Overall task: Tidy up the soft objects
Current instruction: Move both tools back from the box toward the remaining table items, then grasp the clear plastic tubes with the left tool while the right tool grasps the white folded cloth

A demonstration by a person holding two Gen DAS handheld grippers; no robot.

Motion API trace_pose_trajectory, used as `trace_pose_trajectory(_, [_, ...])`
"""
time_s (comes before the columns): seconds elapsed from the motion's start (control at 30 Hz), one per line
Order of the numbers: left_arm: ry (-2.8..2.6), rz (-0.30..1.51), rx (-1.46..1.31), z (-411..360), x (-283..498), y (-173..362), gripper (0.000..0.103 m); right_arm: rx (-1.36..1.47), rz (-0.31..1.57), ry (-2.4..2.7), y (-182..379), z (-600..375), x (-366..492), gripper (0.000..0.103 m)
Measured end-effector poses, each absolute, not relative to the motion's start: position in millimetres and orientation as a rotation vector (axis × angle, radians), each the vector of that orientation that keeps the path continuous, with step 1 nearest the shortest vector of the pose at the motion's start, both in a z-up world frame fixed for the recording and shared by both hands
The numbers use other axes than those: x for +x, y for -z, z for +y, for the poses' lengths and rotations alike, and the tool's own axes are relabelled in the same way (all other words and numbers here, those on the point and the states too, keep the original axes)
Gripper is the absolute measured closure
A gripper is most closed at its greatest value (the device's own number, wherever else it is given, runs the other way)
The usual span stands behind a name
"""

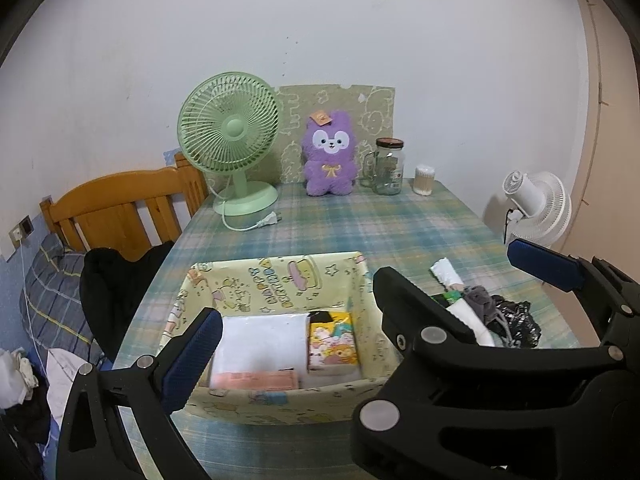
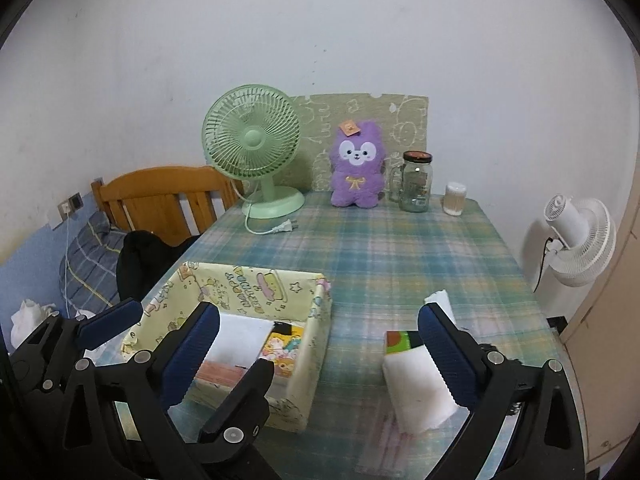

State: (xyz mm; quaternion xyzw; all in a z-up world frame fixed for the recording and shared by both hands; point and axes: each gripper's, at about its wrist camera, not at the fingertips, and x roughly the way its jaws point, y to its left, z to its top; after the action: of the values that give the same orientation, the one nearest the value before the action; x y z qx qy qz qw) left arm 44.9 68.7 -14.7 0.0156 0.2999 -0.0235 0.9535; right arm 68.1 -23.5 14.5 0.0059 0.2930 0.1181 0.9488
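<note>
A cartoon-print box (image 1: pixel 280 280) (image 2: pixel 316 344) stands on the plaid table and holds a white packet (image 1: pixel 260 340), a cartoon tissue pack (image 1: pixel 332 340) (image 2: pixel 282 346) and a pink item. My left gripper (image 1: pixel 320 316) (image 2: pixel 200 334) hovers open over the box's near side with nothing in it. My right gripper (image 2: pixel 320 310) (image 1: pixel 448 262) is open too and crosses beside it. A folded white cloth (image 2: pixel 416 384) lies on the table by its right finger, untouched. A white roll (image 1: pixel 446 272) (image 2: pixel 438 300), a grey cloth (image 1: pixel 480 300) and a black bag (image 1: pixel 516 320) lie to the right. A purple plush (image 1: pixel 330 156) (image 2: pixel 356 172) sits at the back.
At the table's back stand a green fan (image 1: pixel 230 140) with its loose plug, a glass jar (image 1: pixel 388 168) and a cotton-swab tub (image 1: pixel 424 180). A white fan (image 2: pixel 576 236) hangs past the right edge. A wooden headboard (image 1: pixel 120 204) and a black garment (image 1: pixel 116 280) flank the left edge.
</note>
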Motion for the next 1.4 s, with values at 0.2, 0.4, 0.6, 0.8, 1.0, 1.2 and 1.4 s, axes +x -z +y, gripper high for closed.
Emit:
trace_pose_trajectory(0.2, [0.054,0.601,0.008,51,38,13,0.001,0.027,0.585,-0.235,-17,-45,62,0.002])
trace_pose_trajectory(0.4, [0.057,0.595,-0.008,32,33,14,0.001,0.019,0.574,-0.230,-17,-63,55,0.002])
trace_pose_trajectory(0.6, [0.065,0.593,0.000,12,30,19,0.001,0.018,0.563,-0.226,-12,-82,50,0.002])
trace_pose_trajectory(0.8, [0.057,0.594,-0.005,-5,26,28,0.002,0.017,0.562,-0.235,-3,-99,45,0.002])
trace_pose_trajectory(1.0, [0.066,0.585,-0.013,-23,26,40,0.003,0.025,0.551,-0.218,9,-119,41,0.002])
trace_pose_trajectory(1.2, [0.084,0.611,-0.013,-40,31,56,0.004,0.027,0.572,-0.204,26,-136,42,0.003])
trace_pose_trajectory(1.4, [0.092,0.646,0.000,-53,33,73,0.005,0.022,0.581,-0.182,43,-148,43,0.003])
